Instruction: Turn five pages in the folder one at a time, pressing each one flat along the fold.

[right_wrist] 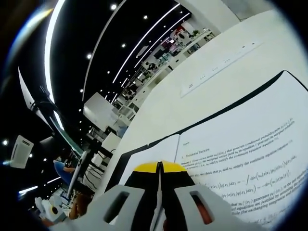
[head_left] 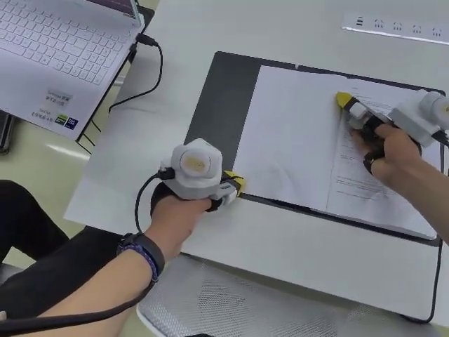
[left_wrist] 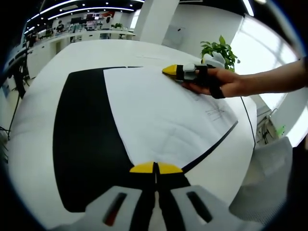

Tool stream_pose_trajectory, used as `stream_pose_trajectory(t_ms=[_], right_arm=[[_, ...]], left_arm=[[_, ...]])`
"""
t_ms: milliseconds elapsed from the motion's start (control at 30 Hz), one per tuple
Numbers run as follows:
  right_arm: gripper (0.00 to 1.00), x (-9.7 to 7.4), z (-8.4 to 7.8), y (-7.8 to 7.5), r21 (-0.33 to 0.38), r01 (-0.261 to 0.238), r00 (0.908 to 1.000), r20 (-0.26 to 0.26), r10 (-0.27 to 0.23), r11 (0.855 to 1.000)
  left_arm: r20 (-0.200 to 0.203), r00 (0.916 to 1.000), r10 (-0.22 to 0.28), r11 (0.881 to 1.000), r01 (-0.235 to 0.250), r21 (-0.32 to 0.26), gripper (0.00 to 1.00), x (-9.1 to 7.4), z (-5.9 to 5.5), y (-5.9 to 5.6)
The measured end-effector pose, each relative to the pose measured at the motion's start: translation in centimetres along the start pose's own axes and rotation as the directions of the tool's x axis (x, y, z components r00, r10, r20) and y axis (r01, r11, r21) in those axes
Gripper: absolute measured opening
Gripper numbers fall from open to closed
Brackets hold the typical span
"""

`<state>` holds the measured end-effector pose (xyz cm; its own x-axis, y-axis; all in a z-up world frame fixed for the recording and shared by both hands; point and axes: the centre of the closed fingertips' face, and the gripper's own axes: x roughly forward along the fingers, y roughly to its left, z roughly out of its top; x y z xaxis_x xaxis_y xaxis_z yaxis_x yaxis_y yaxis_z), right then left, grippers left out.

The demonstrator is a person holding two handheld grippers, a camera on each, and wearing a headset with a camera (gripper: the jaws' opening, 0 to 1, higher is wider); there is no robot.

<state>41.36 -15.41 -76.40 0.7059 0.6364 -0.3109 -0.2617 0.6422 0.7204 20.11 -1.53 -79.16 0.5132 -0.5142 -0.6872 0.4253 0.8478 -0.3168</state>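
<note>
My left claw [head_left: 235,184], jaws closed on nothing, sat at the near edge of the open black folder [head_left: 223,98] on the white table [head_left: 295,260], while my right claw [head_left: 344,100], likewise closed, lay on the fold beside the printed page [head_left: 372,179].

White open laptop [head_left: 63,49] with pale keyboard and small stickers on its palm rest, at the left edge of the white tabletop [head_left: 175,28], well beyond and left of the fingers of the left gripper [head_left: 236,184]; a black cable [head_left: 161,70] is plugged into the side nearer those fingers and loops across the table. Long white power strip [head_left: 396,28], flat on the table, well beyond the fingers of the right gripper [head_left: 342,100]. Green leafy potted plant [left_wrist: 219,48], past the table's far edge ahead of the left fingers; grey mesh chair seat [head_left: 231,302], under the near edge behind them.
</note>
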Motion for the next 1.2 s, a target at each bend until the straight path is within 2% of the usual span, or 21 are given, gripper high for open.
stream_pose_trajectory(t_ms=[167,200,300,500,567,600,933,1200], right_arm=[[0.00,1.0,0.8,0.1,-0.015,0.018,0.9998,0.002,-0.018,1.000],[0.00,1.5,1.1,-0.5,-0.015,0.020,0.9998,-0.002,-0.020,1.000],[0.00,2.0,1.6,-0.6,-0.014,0.032,0.9995,0.002,-0.032,0.999],[0.00,2.5,2.4,-0.8,0.030,0.045,0.9983,0.036,-0.046,0.999],[0.00,2.7,2.7,-1.0,0.096,0.043,0.9977,0.049,-0.048,0.995],[0.00,2.8,2.9,-1.3,0.091,0.042,0.9978,0.048,-0.047,0.995],[0.00,3.0,2.7,-1.4,0.056,0.041,0.9982,0.041,-0.044,0.998],[0.00,1.7,1.3,-0.9,0.008,0.015,0.9999,0.008,-0.015,1.000]], left_arm=[[0.001,1.0000,-0.002,1.000,0.003,-0.007,0.00,0.0,0.0,0.0],[0.001,1.0000,-0.002,1.000,0.002,-0.009,0.00,0.0,0.0,0.0],[0.004,1.0000,0.006,1.000,-0.006,-0.006,0.00,-0.1,0.0,0.0],[0.008,0.9999,0.008,1.000,-0.008,-0.016,0.00,-0.1,0.0,0.0],[0.006,1.0000,0.006,1.000,-0.006,-0.017,0.00,-0.2,0.0,0.0],[0.005,1.0000,0.004,1.000,-0.004,-0.016,0.00,-0.2,0.0,0.0],[0.007,1.0000,0.002,1.000,-0.002,-0.022,0.00,-0.2,0.0,0.1],[0.009,1.0000,0.000,1.000,0.000,-0.021,0.00,-0.1,0.1,0.1]])
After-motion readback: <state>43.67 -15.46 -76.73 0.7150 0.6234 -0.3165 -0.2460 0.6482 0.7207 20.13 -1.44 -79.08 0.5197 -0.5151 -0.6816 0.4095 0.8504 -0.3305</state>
